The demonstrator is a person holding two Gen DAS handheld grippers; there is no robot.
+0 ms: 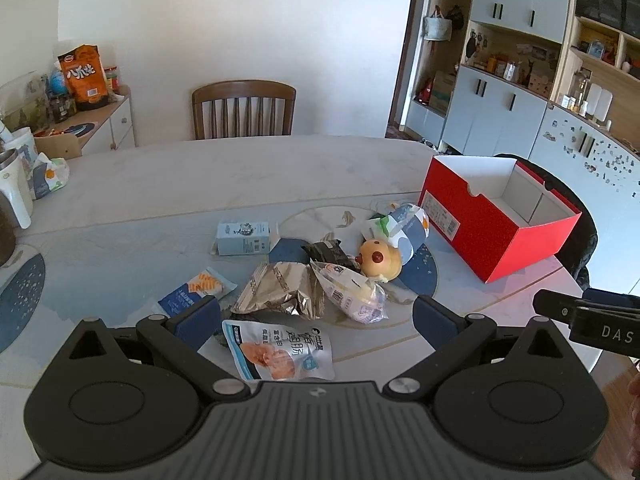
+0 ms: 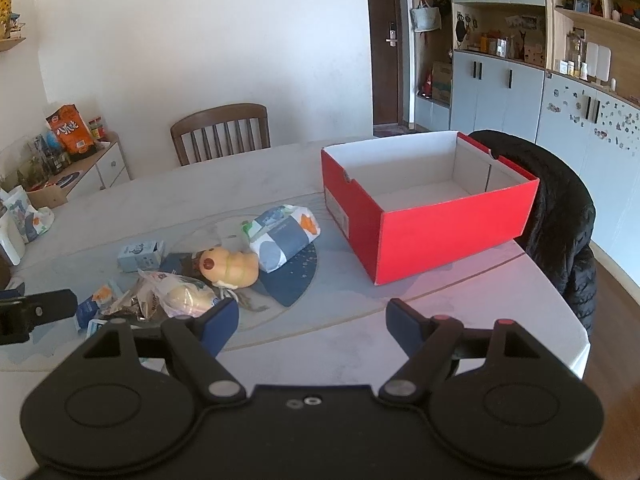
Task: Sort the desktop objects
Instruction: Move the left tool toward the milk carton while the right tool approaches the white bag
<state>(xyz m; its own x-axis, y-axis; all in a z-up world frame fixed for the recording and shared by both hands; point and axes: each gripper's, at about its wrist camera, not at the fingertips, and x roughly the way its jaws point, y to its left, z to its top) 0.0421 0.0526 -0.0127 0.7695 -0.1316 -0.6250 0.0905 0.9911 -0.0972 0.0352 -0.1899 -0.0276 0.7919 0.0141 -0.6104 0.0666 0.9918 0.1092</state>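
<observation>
hovering: left claw agape, right claw agape, nothing gripped | red box lidless, bare inside | snack packets beside it

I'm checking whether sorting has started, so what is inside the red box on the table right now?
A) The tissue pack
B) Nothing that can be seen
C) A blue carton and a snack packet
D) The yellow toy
B: the right wrist view shows the red box open with a bare white interior, while the yellow toy and tissue pack lie on the table.
</observation>
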